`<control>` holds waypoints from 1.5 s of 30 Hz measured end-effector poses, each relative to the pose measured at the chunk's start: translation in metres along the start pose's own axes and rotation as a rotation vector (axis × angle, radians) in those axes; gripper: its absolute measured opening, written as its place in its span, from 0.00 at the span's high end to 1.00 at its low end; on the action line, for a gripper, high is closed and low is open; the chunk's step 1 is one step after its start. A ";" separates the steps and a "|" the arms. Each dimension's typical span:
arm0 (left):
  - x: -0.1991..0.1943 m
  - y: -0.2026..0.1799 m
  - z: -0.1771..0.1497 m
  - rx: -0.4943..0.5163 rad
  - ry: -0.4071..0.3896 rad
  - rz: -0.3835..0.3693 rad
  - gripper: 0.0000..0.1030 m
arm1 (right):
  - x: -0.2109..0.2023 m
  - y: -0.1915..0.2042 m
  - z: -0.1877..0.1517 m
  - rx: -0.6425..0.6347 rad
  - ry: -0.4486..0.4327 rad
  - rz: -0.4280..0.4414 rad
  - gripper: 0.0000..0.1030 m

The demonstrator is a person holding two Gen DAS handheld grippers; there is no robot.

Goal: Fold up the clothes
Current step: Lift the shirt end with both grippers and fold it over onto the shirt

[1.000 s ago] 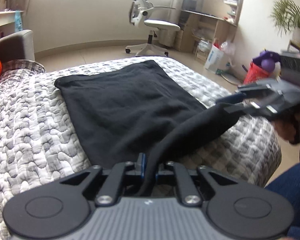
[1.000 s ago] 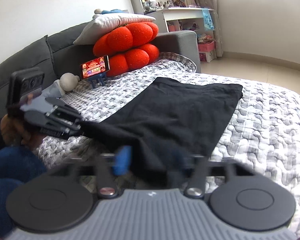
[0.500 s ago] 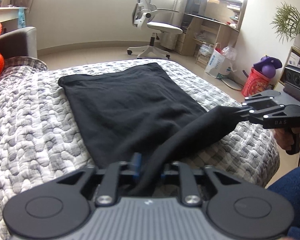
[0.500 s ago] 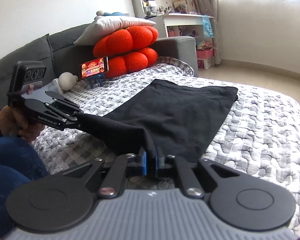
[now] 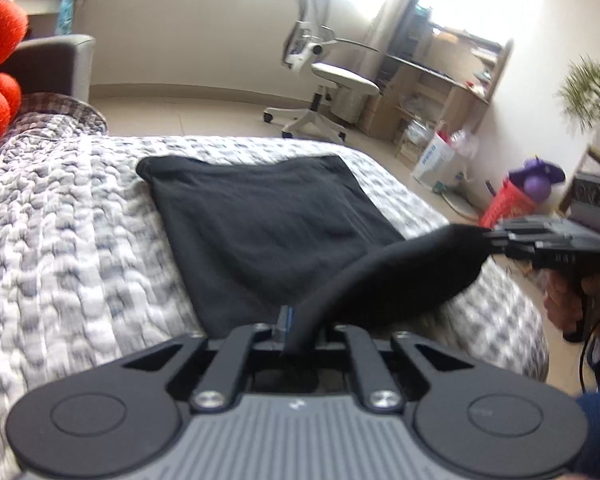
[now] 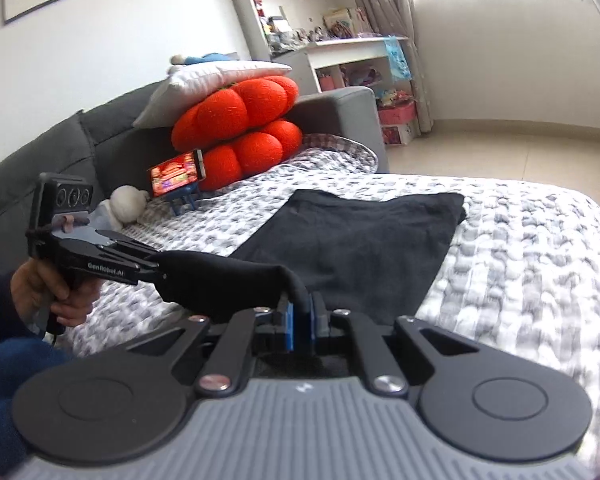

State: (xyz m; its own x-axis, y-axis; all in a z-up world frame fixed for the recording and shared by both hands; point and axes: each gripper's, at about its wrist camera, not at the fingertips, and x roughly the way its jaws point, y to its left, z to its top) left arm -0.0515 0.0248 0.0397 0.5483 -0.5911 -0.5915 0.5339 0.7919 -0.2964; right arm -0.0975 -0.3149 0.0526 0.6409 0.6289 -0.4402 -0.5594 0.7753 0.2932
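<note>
Both grippers, left [image 5: 296, 330] and right [image 6: 300, 322], now pinch the black garment's [image 5: 268, 232] near edge, lifted higher than before.

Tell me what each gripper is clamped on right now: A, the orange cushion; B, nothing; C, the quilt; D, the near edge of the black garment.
D: the left gripper and right gripper each pinch the near edge of the black garment, lifting it off the quilt.
</note>
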 end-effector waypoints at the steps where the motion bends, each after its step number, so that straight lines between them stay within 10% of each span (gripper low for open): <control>1: 0.004 0.004 0.006 -0.022 -0.003 -0.003 0.94 | 0.004 -0.006 0.004 0.024 -0.001 -0.018 0.92; 14: 0.037 0.040 0.016 -0.219 0.001 -0.053 0.93 | -0.034 -0.024 -0.025 0.165 -0.063 -0.103 0.81; 31: 0.041 0.064 0.025 -0.354 -0.031 -0.113 0.93 | 0.026 -0.016 0.026 0.092 -0.010 0.039 0.83; 40: -0.013 0.018 -0.011 -0.155 -0.062 -0.226 0.93 | -0.019 0.017 -0.029 0.021 0.095 0.171 0.80; 45: -0.033 -0.004 -0.035 0.000 -0.020 -0.144 0.90 | -0.034 0.007 -0.064 0.118 0.111 0.099 0.56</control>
State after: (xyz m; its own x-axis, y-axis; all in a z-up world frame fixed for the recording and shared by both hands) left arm -0.0939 0.0464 0.0339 0.4786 -0.7015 -0.5281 0.6077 0.6988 -0.3774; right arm -0.1573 -0.3344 0.0154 0.5204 0.6974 -0.4928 -0.5474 0.7154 0.4343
